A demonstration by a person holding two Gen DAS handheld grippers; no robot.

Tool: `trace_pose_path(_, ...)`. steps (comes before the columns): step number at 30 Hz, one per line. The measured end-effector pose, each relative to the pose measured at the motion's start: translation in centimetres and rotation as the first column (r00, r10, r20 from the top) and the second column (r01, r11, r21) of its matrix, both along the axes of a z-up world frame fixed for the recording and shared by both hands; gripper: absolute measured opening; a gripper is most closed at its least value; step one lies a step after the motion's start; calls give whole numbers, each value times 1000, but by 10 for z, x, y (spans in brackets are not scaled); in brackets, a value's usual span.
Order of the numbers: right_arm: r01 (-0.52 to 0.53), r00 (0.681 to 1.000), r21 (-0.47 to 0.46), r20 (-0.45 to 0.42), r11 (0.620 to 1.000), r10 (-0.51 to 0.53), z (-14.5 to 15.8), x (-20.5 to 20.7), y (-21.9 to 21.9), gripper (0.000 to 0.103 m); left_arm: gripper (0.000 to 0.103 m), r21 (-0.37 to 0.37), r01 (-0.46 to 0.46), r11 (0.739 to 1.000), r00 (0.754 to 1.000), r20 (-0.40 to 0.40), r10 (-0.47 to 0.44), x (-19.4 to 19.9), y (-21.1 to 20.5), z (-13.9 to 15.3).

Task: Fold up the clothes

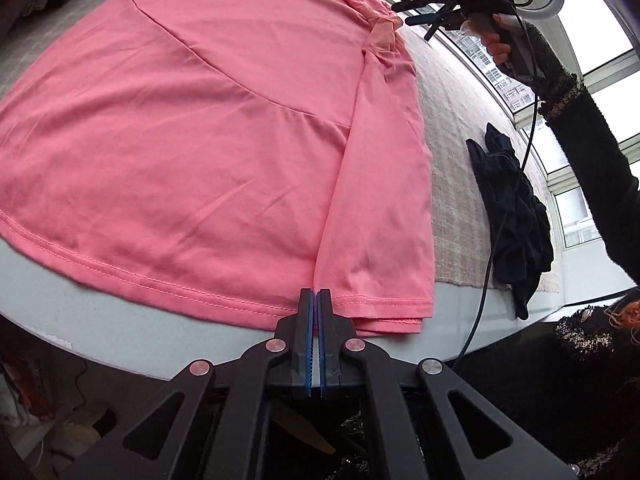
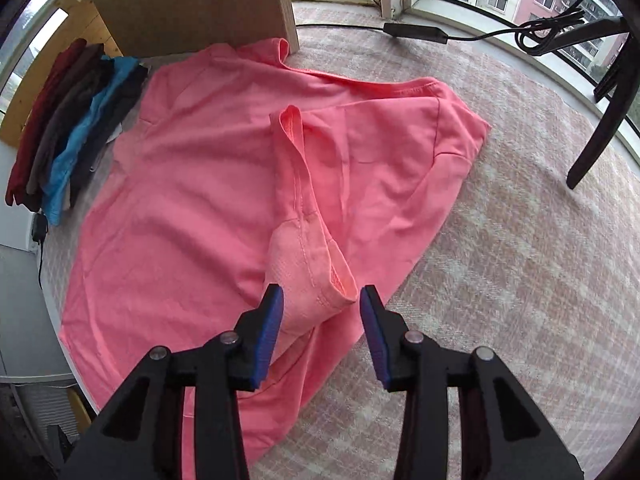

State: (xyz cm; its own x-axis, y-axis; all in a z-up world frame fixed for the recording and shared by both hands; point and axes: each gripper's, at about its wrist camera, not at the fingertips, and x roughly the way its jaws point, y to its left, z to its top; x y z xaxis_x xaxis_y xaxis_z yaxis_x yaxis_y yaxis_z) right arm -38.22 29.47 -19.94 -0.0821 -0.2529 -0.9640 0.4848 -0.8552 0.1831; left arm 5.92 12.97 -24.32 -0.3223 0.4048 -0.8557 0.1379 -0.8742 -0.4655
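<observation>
my left gripper [image 1: 314,294] is clamped on the hem of the pink cotton t-shirt [image 1: 208,140], which lies spread on the checked beige tablecloth [image 2: 500,260]; my right gripper [image 2: 322,300] gapes wide around its folded-in sleeve [image 2: 308,248], pads not touching it

Soft matt knit cloth, lightly creased, with stitched hems: pink T-shirt [image 1: 200,140]. Coarse woven cloth in a pale check, rough-looking: table cover [image 2: 520,260]. Bare smooth grey surface, matt, at lower left of the left wrist view: table edge [image 1: 80,316]. Matt black plastic with shiny round metal pins and ribbed blue rubbery pads: left gripper [image 1: 314,300] and right gripper [image 2: 322,304]. Crumpled dark cloth, matt: garment [image 1: 516,232] at right. Unfinished plywood, flat and dull: board [image 2: 192,0] at upper left. Folded cloth in red, brown, blue: stack [image 2: 72,128]. Nubbly dark knit: sleeve [image 1: 580,140].
</observation>
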Motion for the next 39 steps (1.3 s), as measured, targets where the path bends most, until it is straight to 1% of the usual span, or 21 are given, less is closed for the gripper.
trace_pose_path(2,-15,1000,2,-9,1000,15,-7,1,-6,23,1,0,-3,1000,1000,-2,3,1,0,1)
trace_pose_path(3,-26,1000,-7,-1,1000,26,-8,2,-9,3,1,0,-5,1000,1000,-4,5,2,-1,1)
trace_pose_path(4,-37,999,-16,7,999,37,-9,2,-12,3,1,1,-7,1000,1000,-5,7,2,-1,1)
trace_pose_path(7,-64,998,-49,-8,997,64,-3,4,-21,3,1,-1,-14,1000,1000,-10,14,4,-2,2)
trace_pose_path(11,-85,996,-142,-24,986,82,17,3,-44,3,1,-5,-47,999,998,-30,47,9,-10,9)
trace_pose_path(15,-75,997,-190,-11,979,74,14,-5,-71,3,1,-35,-70,997,997,-27,69,12,-15,9)
trace_pose_path(18,-55,998,-235,7,971,58,11,-12,-82,3,1,-31,-84,996,996,-28,84,14,-19,9)
trace_pose_path(20,-56,998,-193,-13,980,54,6,-16,-90,4,1,-38,-87,995,996,-20,86,15,-21,7)
trace_pose_path(21,-65,998,-157,-13,985,63,2,-17,-94,6,1,-41,-86,995,996,-12,85,14,-22,5)
trace_pose_path(22,-71,997,-120,5,990,72,-4,-19,-96,14,1,-44,-84,996,997,-4,83,14,-23,3)
trace_pose_path(24,-53,998,-76,31,996,56,-8,-21,-91,25,1,-50,-85,995,996,-10,85,14,-26,5)
trace_pose_path(26,-34,999,-123,19,992,37,3,-18,-77,31,1,-48,-98,994,995,-28,96,14,-31,11)
trace_pose_path(27,-30,1000,-148,5,988,31,11,-12,-67,35,1,-52,-104,993,994,-31,103,15,-34,13)
trace_pose_path(29,-28,999,-193,-26,981,23,27,0,-47,35,2,-67,-119,991,993,-26,117,15,-39,14)
trace_pose_path(30,-55,998,-187,-52,981,46,33,13,-40,35,3,-76,-126,989,992,-16,125,15,-42,12)
trace_pose_path(31,-84,995,-180,-75,980,72,38,27,-34,35,2,-79,-133,988,991,9,135,15,-46,8)
trace_pose_path(32,-127,990,-171,-87,977,113,39,45,-30,35,4,-74,-135,988,990,39,138,16,-49,4)
trace_pose_path(35,-250,967,-121,-81,961,242,28,105,-23,35,11,-77,-77,994,996,33,80,11,-32,10)
trace_pose_path(37,-310,950,-96,-60,946,305,14,144,-24,35,11,-81,-35,996,999,22,37,8,-20,15)
trace_pose_path(38,-328,944,-72,-67,942,324,7,159,-24,35,11,-84,-14,996,1000,17,16,7,-14,17)
trace_pose_path(39,-343,938,-49,-72,938,339,2,173,-24,35,16,-86,7,996,1000,12,-6,5,-7,20)
